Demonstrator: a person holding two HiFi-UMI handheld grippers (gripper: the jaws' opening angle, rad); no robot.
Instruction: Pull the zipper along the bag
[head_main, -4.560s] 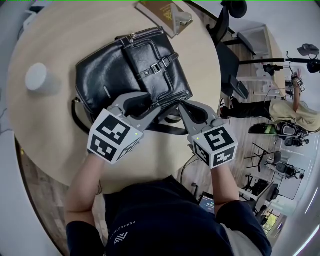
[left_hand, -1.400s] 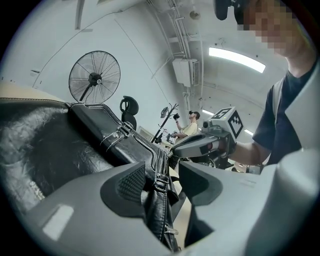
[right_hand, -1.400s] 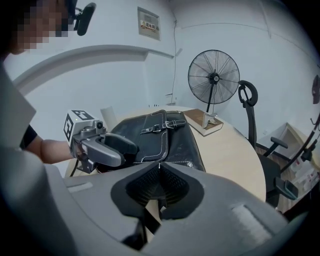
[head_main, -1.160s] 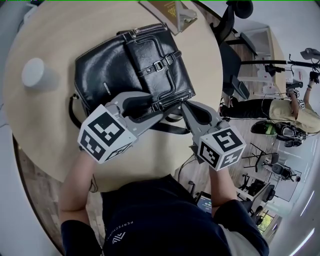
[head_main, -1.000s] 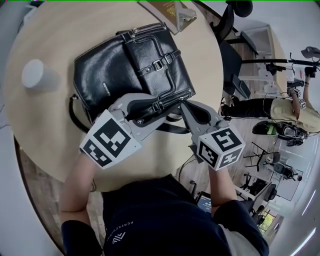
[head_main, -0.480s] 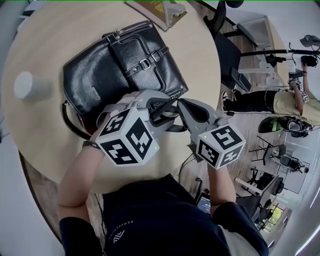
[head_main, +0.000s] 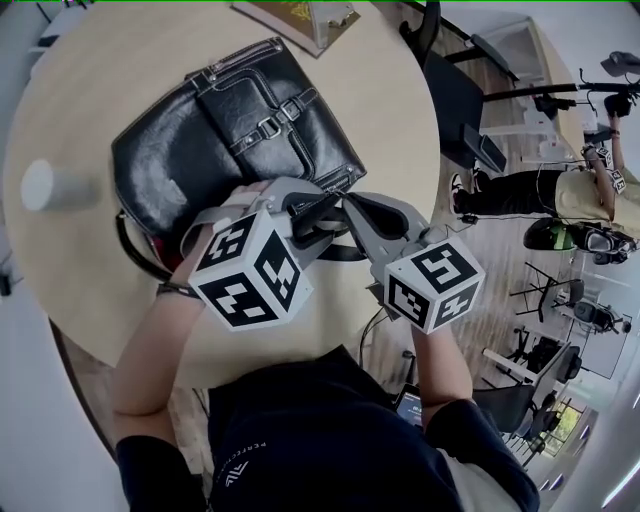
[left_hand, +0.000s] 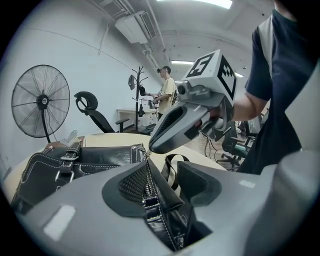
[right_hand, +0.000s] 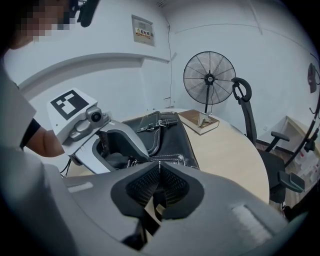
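Black ribbed pads of the right gripper (right_hand: 159, 167) were seen pressed together. A thin metal sliver, taken to be the zipper pull (right_hand: 159, 159), was pinched at their very tip. The left gripper (left_hand: 163, 169) was found with its jaws spread wide, having just been opening. The stitched top edge of the black leather handbag (head_main: 200, 150), with its zipper (left_hand: 148, 191), was straddled between them. One pad lay against the seam and the other stood clear, so nothing was clamped there. The two grippers were held close together at the near corner of the handbag, which lay flat on the round wooden table (head_main: 385, 120) with its buckled flap upward.

The step in hand was judged to be a re-grip by the left gripper, with the pull already secured by the right. How far the zipper had been run could not be told. For the next move, the left jaws would need to be closed on the seam to anchor the handbag. The pull could then be drawn in line with the teeth.
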